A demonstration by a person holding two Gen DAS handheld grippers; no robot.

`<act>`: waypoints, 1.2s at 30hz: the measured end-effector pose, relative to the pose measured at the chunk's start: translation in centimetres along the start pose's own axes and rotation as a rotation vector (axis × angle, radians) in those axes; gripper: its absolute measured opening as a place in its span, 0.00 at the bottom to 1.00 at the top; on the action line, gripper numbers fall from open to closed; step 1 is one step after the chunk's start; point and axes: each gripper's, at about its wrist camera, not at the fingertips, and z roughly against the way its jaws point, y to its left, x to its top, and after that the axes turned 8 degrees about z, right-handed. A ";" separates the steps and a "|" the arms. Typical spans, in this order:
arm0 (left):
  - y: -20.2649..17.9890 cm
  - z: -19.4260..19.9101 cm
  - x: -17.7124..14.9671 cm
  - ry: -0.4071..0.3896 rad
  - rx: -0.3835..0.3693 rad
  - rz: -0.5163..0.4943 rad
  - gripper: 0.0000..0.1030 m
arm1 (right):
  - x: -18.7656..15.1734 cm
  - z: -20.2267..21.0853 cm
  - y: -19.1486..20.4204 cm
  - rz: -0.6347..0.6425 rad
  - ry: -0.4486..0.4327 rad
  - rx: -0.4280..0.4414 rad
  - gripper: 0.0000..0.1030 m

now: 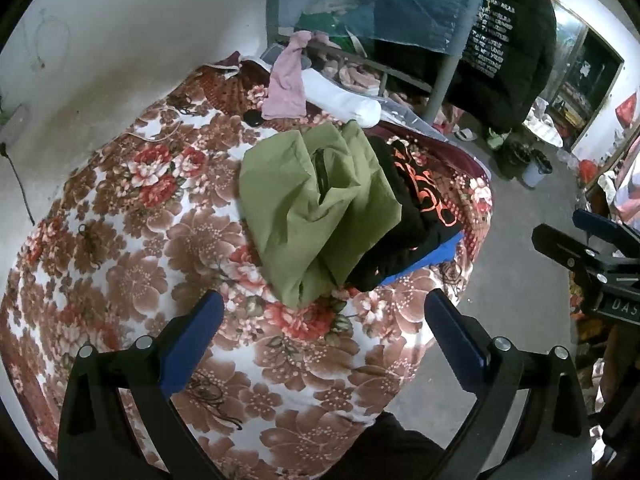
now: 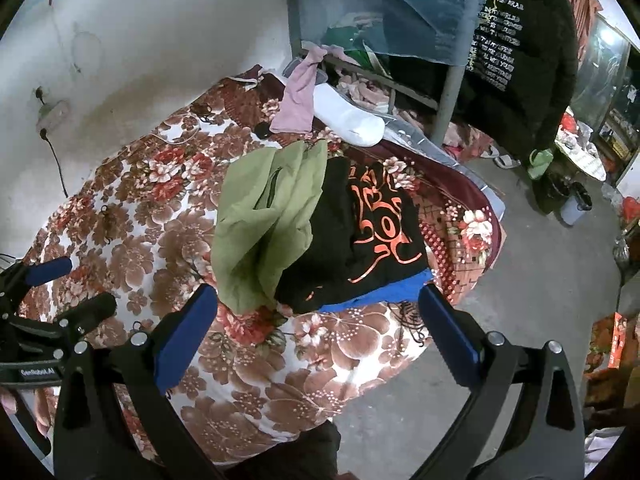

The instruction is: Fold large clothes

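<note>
Lying bunched and loosely doubled on the floral bed cover (image 1: 132,280), the green garment (image 1: 312,208) is resting against a black garment with orange print (image 2: 380,232), which is sitting over a blue piece (image 2: 384,298) toward the bed's floor-side edge. Both claws are hovering clear of the cloth: the left gripper (image 1: 324,344) is standing with jaws wide apart and holding nothing, and the right gripper (image 2: 316,336) likewise. This heap is fitting either a rough finished stack or clothes waiting to be spread, so I am judging no further. Any fold here is wanting pinches at matching hems or corners, with the fabric kept taut between the two claws. Counting: one green, one black, one blue garment; two grippers; one pink cloth (image 1: 286,80) and one white roll (image 1: 344,100) farther back.
</note>
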 end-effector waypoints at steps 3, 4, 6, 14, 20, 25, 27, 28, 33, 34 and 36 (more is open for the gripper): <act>-0.1 0.0 0.1 0.003 -0.007 0.004 0.95 | -0.1 0.1 -0.1 0.000 -0.001 -0.001 0.96; -0.1 0.0 0.1 0.002 -0.003 0.007 0.95 | -0.1 0.2 -0.2 -0.002 -0.001 0.002 0.96; -0.4 0.0 0.2 -0.003 0.002 0.007 0.95 | -0.1 0.2 -0.2 0.003 0.002 0.001 0.96; -1.5 -0.2 0.3 -0.015 0.035 -0.009 0.95 | -0.6 0.5 -0.3 -0.003 0.016 0.010 0.96; -1.8 -0.2 0.4 -0.002 0.017 -0.021 0.95 | -0.9 -0.3 -0.9 -0.012 0.046 0.026 0.96; -2.0 0.3 0.5 -0.026 0.024 -0.033 0.95 | -0.9 -0.6 -1.1 -0.016 0.055 0.026 0.96; -2.0 0.5 0.6 -0.038 0.022 -0.027 0.95 | -0.9 -0.7 -1.1 -0.015 0.057 0.029 0.96; -2.1 0.5 0.7 -0.038 0.018 -0.037 0.95 | -0.9 -0.7 -1.1 -0.014 0.055 0.027 0.96; -2.5 0.7 0.6 -0.046 0.010 -0.055 0.95 | -0.9 -0.6 -1.1 -0.015 0.052 0.026 0.96; -2.5 0.6 0.6 -0.043 0.006 -0.053 0.95 | -0.9 -0.6 -1.1 -0.014 0.051 0.025 0.96; -2.6 0.6 0.6 -0.037 0.006 -0.053 0.95 | -0.8 -0.6 -1.1 -0.015 0.052 0.025 0.96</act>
